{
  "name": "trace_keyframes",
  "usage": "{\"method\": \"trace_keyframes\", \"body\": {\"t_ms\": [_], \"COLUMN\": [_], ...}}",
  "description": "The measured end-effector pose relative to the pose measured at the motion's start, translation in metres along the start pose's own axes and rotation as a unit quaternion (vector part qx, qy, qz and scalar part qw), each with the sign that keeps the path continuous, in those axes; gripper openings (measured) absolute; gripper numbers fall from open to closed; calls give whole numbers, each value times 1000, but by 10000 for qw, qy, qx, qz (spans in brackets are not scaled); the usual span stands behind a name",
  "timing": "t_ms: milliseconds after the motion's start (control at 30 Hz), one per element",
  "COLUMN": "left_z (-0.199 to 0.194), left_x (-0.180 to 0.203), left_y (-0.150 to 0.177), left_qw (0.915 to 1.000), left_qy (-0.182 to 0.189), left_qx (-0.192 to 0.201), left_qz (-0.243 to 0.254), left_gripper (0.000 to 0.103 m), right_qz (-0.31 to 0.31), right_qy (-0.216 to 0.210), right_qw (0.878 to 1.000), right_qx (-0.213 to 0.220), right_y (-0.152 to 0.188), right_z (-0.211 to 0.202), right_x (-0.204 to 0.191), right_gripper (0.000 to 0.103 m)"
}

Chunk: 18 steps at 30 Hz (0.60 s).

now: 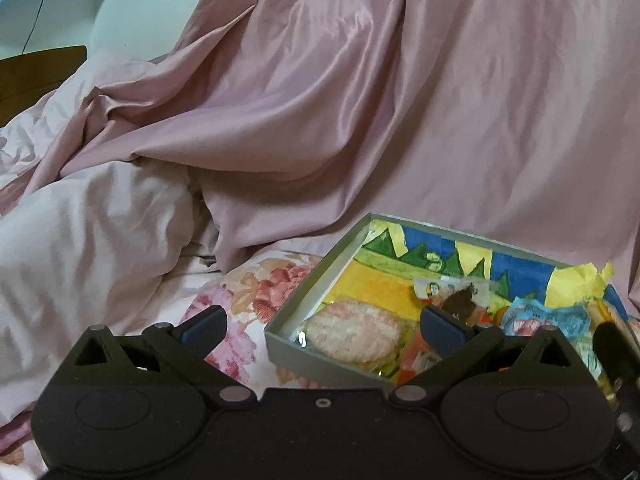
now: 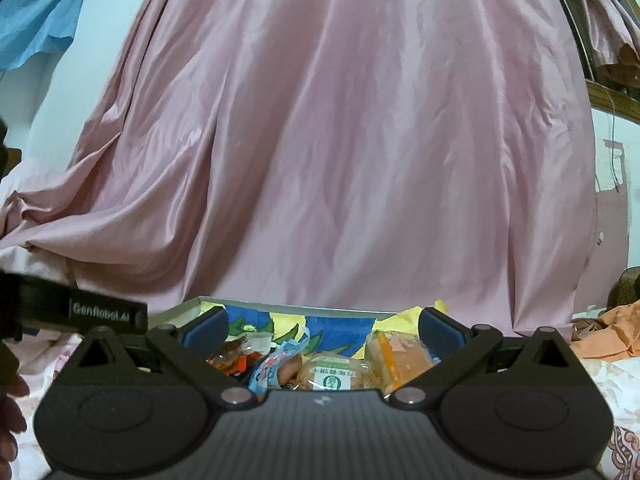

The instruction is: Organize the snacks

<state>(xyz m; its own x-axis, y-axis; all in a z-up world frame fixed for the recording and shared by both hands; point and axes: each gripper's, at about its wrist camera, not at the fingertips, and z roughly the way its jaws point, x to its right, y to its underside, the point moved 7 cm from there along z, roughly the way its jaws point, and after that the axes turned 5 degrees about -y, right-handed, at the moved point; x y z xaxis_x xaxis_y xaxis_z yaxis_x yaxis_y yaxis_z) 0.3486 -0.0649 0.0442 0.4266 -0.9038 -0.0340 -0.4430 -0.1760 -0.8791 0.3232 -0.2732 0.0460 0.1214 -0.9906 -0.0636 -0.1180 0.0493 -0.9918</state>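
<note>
A shallow grey box [image 1: 298, 292] with a brightly painted lining of blue, yellow and green sits on a bed covered by a floral sheet [image 1: 256, 280]. Inside it lie wrapped snacks: a round pink-and-white rice cracker [image 1: 354, 334] near the box's front corner, a blue-wrapped snack [image 1: 548, 318] further right, and, in the right wrist view, a green-labelled biscuit pack [image 2: 330, 376] just beside an orange-striped packet [image 2: 400, 354].

Behind the box hangs a large pink satin cloth [image 2: 340, 140], and a pale rumpled quilt [image 1: 88, 232] is heaped to the left. Orange fabric [image 2: 608, 332] lies at the far right.

The left hand-held gripper [image 1: 323, 326] is spread wide, one finger over the floral sheet outside the box, the other over the snacks. The right hand-held gripper [image 2: 323, 330] is also spread wide, empty, poised above the box's contents, its fingers straddling the packets.
</note>
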Motion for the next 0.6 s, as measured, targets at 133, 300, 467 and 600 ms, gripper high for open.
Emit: {"method": "trace_keyframes", "body": {"t_ms": [133,300,467,600], "left_z": [-8,-20,-35,-45], "left_x": [-4,-9,-13,-19], "left_y": [5,7,15,22], "left_qw": [10000,10000,9999,9998], "left_qy": [-11,-27,-3,-4], "left_qx": [-33,3,22,23], "left_qz": [-43,-32,117,198], "left_gripper": [102,102,102,102], "right_qz": [15,-58,-94,-168], "right_qy": [3,-10,-53,-81], "right_qw": [10000,10000,9999,9998], "right_qx": [-8,-7,7,17], "right_y": [-2,-1,-4,-6], "right_z": [-7,-18,-31,-41], "right_x": [2,1,0,-2], "right_gripper": [103,103,103,103]}}
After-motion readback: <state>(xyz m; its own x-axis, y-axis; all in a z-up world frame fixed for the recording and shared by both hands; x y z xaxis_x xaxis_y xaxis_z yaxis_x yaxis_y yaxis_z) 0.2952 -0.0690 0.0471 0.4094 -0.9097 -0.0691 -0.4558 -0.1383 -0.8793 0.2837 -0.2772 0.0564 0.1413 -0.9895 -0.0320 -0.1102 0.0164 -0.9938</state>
